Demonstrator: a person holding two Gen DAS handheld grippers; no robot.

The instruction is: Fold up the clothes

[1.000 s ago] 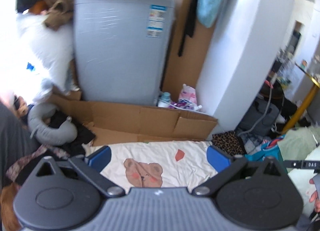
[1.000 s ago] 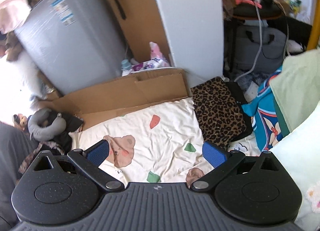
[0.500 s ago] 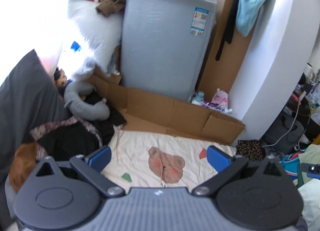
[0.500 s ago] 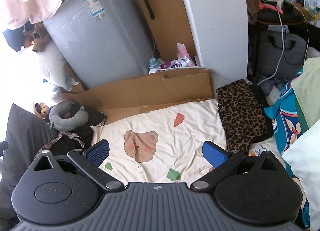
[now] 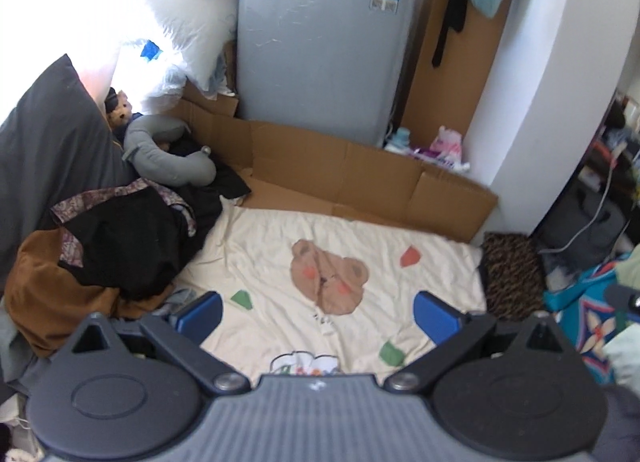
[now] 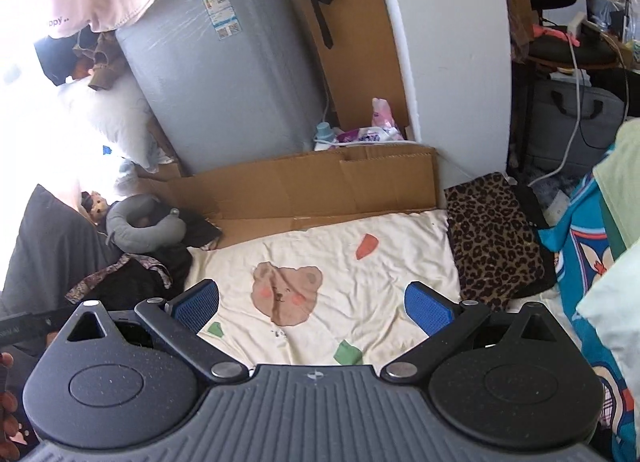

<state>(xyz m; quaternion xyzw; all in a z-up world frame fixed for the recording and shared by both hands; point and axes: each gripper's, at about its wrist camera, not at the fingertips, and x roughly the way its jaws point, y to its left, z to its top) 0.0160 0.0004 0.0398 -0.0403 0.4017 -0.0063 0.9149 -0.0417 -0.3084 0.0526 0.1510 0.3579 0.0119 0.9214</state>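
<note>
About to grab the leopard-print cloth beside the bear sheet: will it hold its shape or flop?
The leopard cloth lies flat and looks folded, so it will probably droop and unfold from a one-edge pinch. It seems thin, likely light. Both the left gripper and right gripper are open.

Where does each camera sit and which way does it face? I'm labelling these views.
Left wrist: on the left gripper, facing down across the bear-print sheet toward the washing machine; its open blue fingers show.
Right wrist: on the right gripper, aimed likewise; open fingers show.
Shared: sheet, cardboard, washing machine, leopard-print cloth.
</note>
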